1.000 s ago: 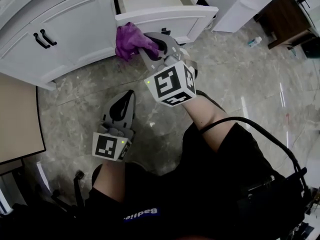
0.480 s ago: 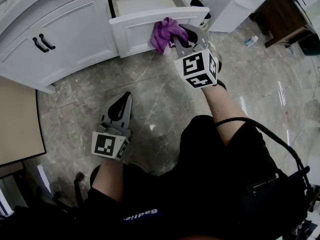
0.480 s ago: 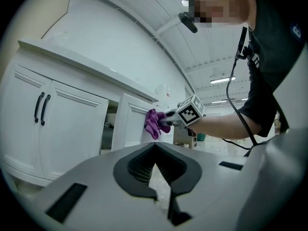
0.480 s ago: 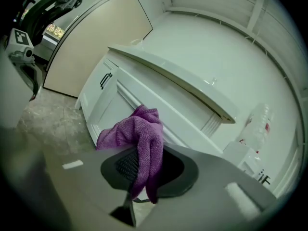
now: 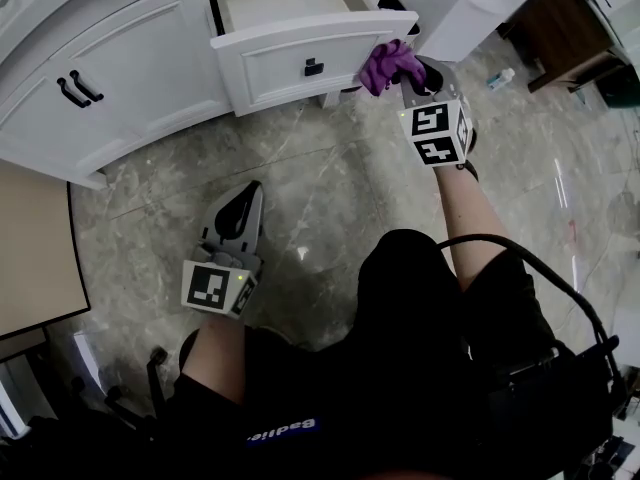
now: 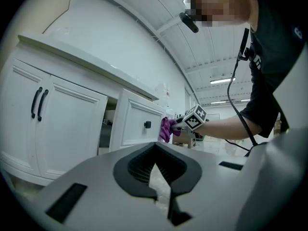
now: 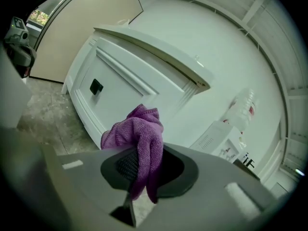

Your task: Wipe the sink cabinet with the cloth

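Over marble floor [image 5: 330, 188], the right gripper [image 5: 404, 72] clamps the cloth [image 5: 386, 65] at the right end of the open drawer [image 5: 290, 63], where more sideways push could slip it off; the left gripper [image 5: 243, 200] hangs empty, jaws together.

- The head view's top edge cuts off the back of the open drawer [image 5: 290, 3].
- The sink cabinet [image 5: 130, 63] runs out of that view at the top and left, so I can't see its countertop there.
- The lower end of the cloth [image 7: 139, 129] disappears between the jaws of the right gripper [image 7: 142, 165]. I can't tell how much of it is clamped.
- The small bottle [image 5: 507, 81] on the floor is too tiny for me to read.
- The brown desk [image 5: 560, 28] is clipped at the corner.
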`<state>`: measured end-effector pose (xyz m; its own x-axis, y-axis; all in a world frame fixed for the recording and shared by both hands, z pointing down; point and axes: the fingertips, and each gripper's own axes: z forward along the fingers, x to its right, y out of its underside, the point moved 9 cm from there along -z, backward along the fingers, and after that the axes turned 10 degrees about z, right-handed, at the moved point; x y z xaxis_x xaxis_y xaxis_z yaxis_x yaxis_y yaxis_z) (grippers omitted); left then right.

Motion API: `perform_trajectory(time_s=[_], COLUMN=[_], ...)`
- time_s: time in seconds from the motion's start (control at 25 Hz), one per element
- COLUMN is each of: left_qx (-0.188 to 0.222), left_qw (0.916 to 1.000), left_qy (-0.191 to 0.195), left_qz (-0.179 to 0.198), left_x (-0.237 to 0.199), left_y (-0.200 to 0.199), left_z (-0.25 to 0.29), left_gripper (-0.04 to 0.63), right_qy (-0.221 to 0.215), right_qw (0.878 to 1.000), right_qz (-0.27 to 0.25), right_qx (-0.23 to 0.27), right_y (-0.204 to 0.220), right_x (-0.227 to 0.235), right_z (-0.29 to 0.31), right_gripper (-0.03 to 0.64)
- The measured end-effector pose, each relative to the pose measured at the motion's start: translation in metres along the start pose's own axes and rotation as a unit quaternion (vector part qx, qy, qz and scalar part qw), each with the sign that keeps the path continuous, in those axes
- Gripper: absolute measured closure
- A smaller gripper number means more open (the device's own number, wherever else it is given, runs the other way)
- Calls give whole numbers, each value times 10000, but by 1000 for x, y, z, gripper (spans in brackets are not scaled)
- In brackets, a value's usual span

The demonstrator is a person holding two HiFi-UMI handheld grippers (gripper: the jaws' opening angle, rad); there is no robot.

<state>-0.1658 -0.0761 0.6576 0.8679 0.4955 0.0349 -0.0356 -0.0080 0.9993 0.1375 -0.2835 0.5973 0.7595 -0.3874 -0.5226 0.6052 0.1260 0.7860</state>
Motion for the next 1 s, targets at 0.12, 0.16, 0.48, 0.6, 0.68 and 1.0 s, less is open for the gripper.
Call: perform_trajectory(time_s=[0.12, 0.16, 0.48, 0.6, 0.68, 1.0], left_qx=[53, 56, 37, 91, 101, 191], left_qw=[10000, 10000, 9999, 9999, 9999, 9997], left_qy=[38, 50, 131, 108, 102, 114], left_qz=[6, 18, 60, 73, 82, 80], left_x=[1, 2, 5, 7, 8, 10], left_y=[-1, 0, 0, -3, -5, -9], left_z=[3, 4, 8, 7, 6, 2], left_gripper=[591, 591, 591, 591, 591, 591], right_qy=[-67, -233, -1941, -2339, -2506, -2248], right_qw=[9995, 9986, 9706, 9619, 9589, 9708], right_qz=[302, 469, 926, 844, 770, 290], right_qx=[-11, 84, 1077, 1136, 1091, 789], right_y=[11, 11, -29, -49, -62, -73], right_x=[1, -4, -104, -145, -169, -198], right_z=[-8, -13, -40, -31, -21, 12], right_gripper=[552, 552, 552, 552, 552, 552])
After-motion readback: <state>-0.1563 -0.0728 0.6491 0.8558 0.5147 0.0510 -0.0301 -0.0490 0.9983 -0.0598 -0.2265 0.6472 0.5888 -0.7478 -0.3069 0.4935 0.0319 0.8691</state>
